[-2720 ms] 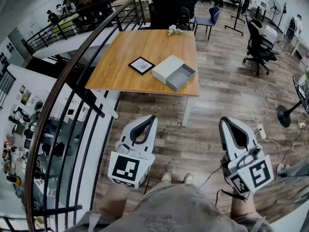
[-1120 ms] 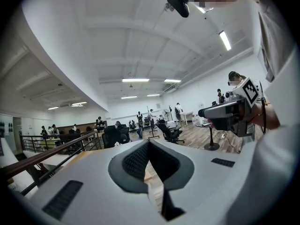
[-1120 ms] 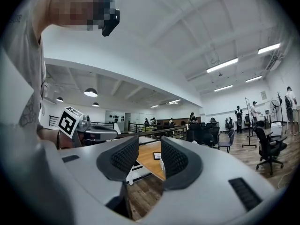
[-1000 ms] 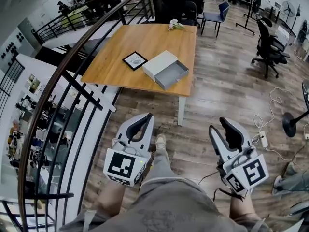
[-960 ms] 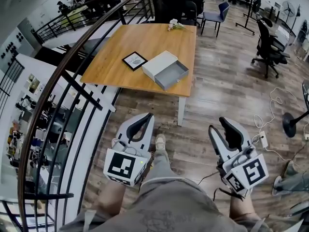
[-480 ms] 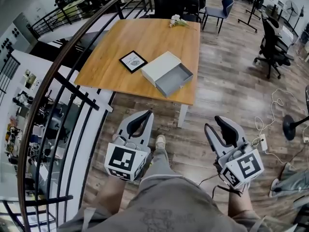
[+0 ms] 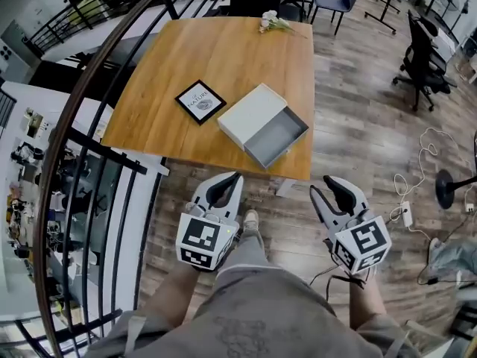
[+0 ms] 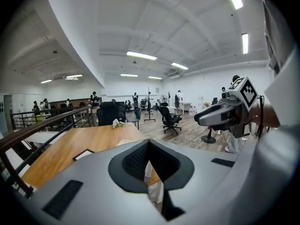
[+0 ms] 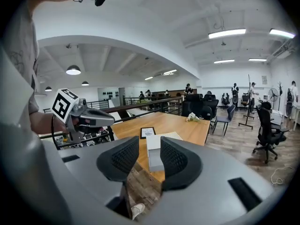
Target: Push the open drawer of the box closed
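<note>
A white box (image 7: 251,112) lies near the front right edge of the wooden table (image 7: 171,58). Its grey drawer (image 7: 277,138) is pulled out toward the table's front edge and looks empty. My left gripper (image 7: 235,177) hangs shut over the floor just short of that edge, nothing between its pads. My right gripper (image 7: 328,190) is open, to the right and below the drawer, apart from it. In the right gripper view the box (image 9: 156,141) and drawer (image 9: 155,161) show through the gap of the right gripper (image 9: 150,145). The left gripper (image 8: 149,148) has its pads pressed together.
A black-framed picture (image 7: 197,101) lies left of the box and a white flower sprig (image 7: 272,23) at the table's far edge. A dark railing (image 7: 93,133) curves along the left. Office chairs (image 7: 421,54), a fan base (image 7: 446,184) and floor cables (image 7: 408,203) stand right.
The view has closed in on the table, which now sits nearer and larger. Both grippers have come forward, close to the table's front edge. Their jaws look unchanged.
</note>
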A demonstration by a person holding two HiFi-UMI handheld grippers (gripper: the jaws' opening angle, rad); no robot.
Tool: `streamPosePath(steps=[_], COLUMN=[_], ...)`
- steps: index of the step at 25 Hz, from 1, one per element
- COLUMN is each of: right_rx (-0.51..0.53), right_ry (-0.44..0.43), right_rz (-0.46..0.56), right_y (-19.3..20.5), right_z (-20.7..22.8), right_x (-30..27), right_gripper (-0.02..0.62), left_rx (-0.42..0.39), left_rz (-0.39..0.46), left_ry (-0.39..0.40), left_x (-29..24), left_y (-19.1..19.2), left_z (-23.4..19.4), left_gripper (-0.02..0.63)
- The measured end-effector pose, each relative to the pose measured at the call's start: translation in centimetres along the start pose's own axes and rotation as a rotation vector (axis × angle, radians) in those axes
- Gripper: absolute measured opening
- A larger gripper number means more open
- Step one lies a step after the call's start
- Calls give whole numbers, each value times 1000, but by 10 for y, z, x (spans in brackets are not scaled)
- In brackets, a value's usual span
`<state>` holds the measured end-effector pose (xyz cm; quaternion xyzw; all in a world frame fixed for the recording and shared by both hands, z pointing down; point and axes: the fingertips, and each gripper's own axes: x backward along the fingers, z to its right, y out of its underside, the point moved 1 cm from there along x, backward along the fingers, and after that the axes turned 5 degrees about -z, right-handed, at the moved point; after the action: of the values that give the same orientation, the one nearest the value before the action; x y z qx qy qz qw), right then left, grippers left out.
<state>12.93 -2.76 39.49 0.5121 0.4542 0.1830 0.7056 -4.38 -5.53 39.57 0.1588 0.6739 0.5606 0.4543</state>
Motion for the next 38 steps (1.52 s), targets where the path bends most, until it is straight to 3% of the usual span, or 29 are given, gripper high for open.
streamPosePath(steps=[9,15,27,38], right_rx=[-117,-112,-116,-78], right_ry=[31,51,56,-66], right_rz=[-223,-358,-556,-674], right_y=[19,36,95,141], right_z=[24,34,63,77], right_x=[-107,-166,-200,-225], right_gripper=[150,152,152,152], left_rx=[29,49,85,163], left_rz=[-162,-245,-357,-457], left_ry=[94,143,169,96], left_x=[-53,-86,-126,-144], left_y=[26,49,87,117], left_z=[-77,-115,-134,-131], left_gripper=[15,15,15,15])
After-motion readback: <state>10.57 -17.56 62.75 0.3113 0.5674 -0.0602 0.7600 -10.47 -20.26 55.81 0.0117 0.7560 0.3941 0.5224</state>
